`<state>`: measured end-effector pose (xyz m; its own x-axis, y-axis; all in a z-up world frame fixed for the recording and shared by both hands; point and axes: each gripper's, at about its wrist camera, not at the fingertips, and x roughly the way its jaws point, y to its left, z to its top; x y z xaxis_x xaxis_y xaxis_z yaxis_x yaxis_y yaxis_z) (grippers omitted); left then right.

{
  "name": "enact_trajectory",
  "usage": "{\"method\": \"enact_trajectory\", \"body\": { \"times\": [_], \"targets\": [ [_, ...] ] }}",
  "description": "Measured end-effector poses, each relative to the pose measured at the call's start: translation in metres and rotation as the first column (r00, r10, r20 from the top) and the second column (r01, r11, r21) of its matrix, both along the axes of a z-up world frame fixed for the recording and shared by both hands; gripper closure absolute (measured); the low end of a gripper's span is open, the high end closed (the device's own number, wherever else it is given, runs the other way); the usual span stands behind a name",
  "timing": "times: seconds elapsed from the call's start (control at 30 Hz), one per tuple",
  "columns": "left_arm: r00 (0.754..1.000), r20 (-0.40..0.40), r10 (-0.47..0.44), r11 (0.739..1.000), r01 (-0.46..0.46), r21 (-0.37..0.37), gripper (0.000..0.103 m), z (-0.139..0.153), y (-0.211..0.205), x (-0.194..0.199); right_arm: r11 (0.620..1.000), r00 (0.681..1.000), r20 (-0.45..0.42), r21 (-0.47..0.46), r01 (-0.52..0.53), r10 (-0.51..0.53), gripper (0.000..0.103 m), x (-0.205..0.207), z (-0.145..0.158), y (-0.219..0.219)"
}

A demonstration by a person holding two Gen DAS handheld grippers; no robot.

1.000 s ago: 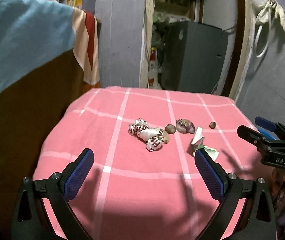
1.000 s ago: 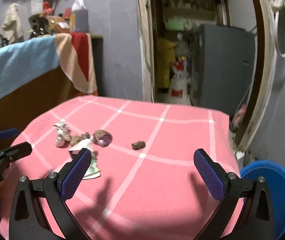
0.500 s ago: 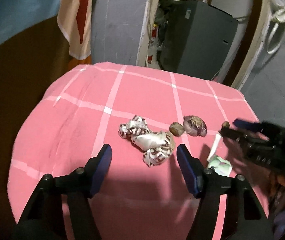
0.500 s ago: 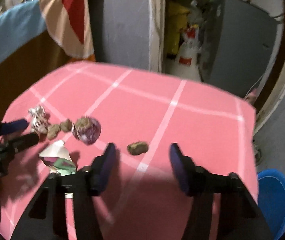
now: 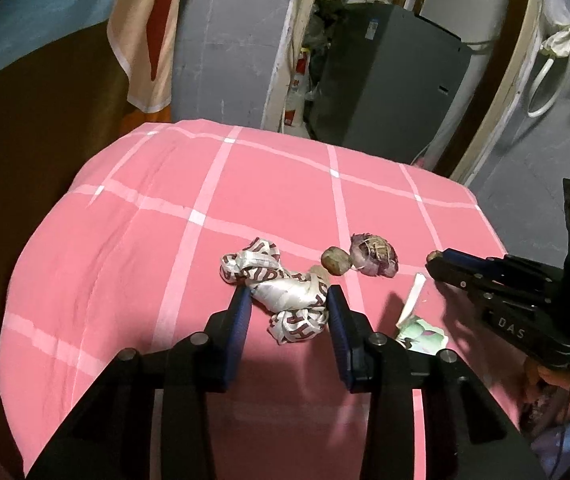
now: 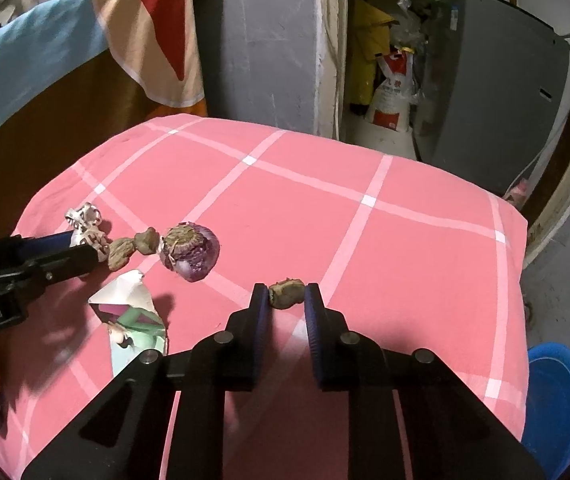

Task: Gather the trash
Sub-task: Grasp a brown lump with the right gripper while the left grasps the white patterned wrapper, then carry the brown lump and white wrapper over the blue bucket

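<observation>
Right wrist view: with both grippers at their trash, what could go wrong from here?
The right gripper is closing on a small brown lump caught only at the fingertips; it may squirt out. The left gripper is closing around a twisted white wrapper whose loose tail could snag the nearby brown piece.

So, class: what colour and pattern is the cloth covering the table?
The cloth is pink with a wide grid of pale stripes, white where they cross; the right wrist view shows it best.
</observation>
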<state>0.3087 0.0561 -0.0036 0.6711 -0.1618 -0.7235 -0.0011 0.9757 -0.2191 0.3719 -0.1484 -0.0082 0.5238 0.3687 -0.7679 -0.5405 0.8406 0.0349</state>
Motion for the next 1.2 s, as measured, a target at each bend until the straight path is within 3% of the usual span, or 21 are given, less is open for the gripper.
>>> {"method": "enact_trajectory", "body": {
  "times": [0.17, 0.33, 0.57, 0.77, 1.03, 1.2],
  "targets": [
    [0.998, 0.068, -0.009, 1.0, 0.01, -0.011, 0.07, 0.011, -0.005, -0.016, 0.999, 0.998, 0.066, 0.054, -0.006, 0.003, 0.087, -0.012, 0.008, -0.006],
    [0.984, 0.178, -0.032, 0.999, 0.036, -0.017, 0.07, 0.028, -0.016, -0.038, 0.984, 0.982, 0.188, 0.179, -0.013, -0.022, 0.087, -0.038, 0.025, -0.023],
    [0.935, 0.347, -0.073, 0.997, 0.074, 0.01, 0.07, 0.062, -0.042, -0.066, 0.946, 0.926, 0.366, 0.322, -0.032, -0.093, 0.087, -0.084, 0.055, -0.051],
    [0.877, 0.464, -0.12, 0.993, 0.111, 0.047, 0.07, 0.086, -0.07, -0.086, 0.921, 0.844, 0.506, 0.388, -0.037, -0.18, 0.087, -0.126, 0.083, -0.075],
    [0.804, 0.57, -0.168, 0.985, 0.159, 0.066, 0.07, 0.108, -0.105, -0.109, 0.908, 0.697, 0.652, 0.418, -0.001, -0.299, 0.087, -0.177, 0.111, -0.11],
    [0.764, 0.611, -0.208, 0.975, 0.208, 0.071, 0.07, 0.12, -0.133, -0.119, 0.9, 0.649, 0.679, 0.435, 0.021, -0.344, 0.087, -0.195, 0.114, -0.134]
  ]
}}
